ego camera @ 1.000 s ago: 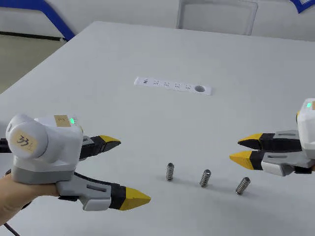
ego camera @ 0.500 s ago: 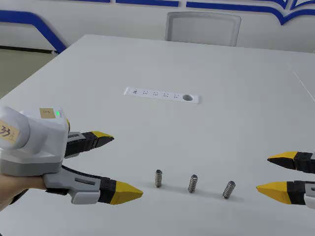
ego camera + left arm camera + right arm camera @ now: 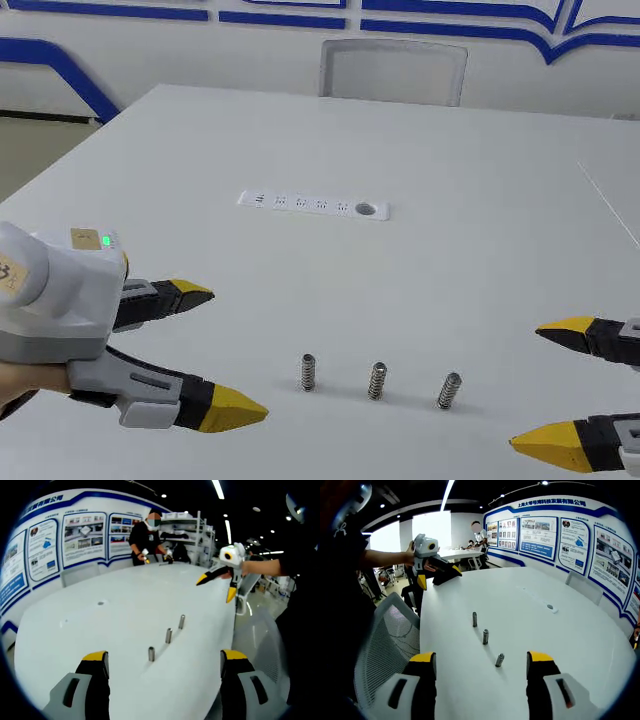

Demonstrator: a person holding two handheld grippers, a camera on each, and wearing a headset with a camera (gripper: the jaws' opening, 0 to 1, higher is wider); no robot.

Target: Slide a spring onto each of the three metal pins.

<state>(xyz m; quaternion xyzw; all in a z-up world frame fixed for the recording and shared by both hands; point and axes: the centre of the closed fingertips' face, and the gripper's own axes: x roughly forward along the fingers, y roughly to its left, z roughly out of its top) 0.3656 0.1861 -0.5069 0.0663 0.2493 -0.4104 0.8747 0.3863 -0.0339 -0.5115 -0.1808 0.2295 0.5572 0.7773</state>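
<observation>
Three small metal springs stand upright in a row on the white table (image 3: pixel 470 230), each with what looks like a pin top at its upper end: left spring (image 3: pixel 308 372), middle spring (image 3: pixel 377 380), right spring (image 3: pixel 450 390). The same row appears as spring (image 3: pixel 169 635) and spring (image 3: pixel 485 636). My left gripper (image 3: pixel 215 350) is open, well left of the row, with nothing between its yellow tips. My right gripper (image 3: pixel 548 388) is open wide to the right of the row, also holding nothing. Across the table I see the right gripper (image 3: pixel 216 590) and the left gripper (image 3: pixel 439 578).
A white power strip (image 3: pixel 312 204) lies flat beyond the springs. A grey chair (image 3: pixel 392 70) stands at the table's far edge, and a mesh chair (image 3: pixel 385 645) at the near side. People (image 3: pixel 150 540) work at the table's far end.
The right gripper has drawn back to the right, away from the springs, and its jaws have spread wider. The left gripper has eased back left. The head camera has tilted up.
</observation>
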